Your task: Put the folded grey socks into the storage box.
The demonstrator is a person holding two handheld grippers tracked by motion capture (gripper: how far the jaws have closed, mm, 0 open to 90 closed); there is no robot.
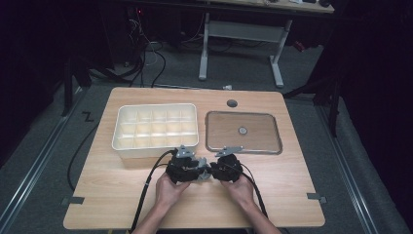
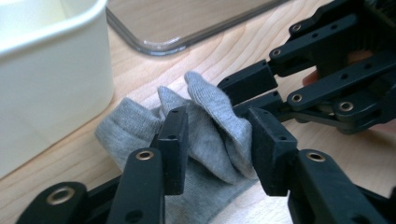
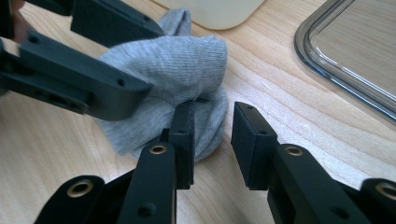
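Both hands low centre of the high view, grippers nose to nose. Left gripper [image 2: 217, 140] clenched on bunched grey sock [image 2: 210, 116]; right gripper [image 3: 212, 135] jaws apart, released, one jaw touching the sock.

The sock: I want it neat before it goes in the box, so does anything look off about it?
Yes. The sock lies bunched in uneven folds on the table, between the two tongs. The left tongs straddle a fold; the right tongs stand open beside it. Nothing looks torn or spilled.
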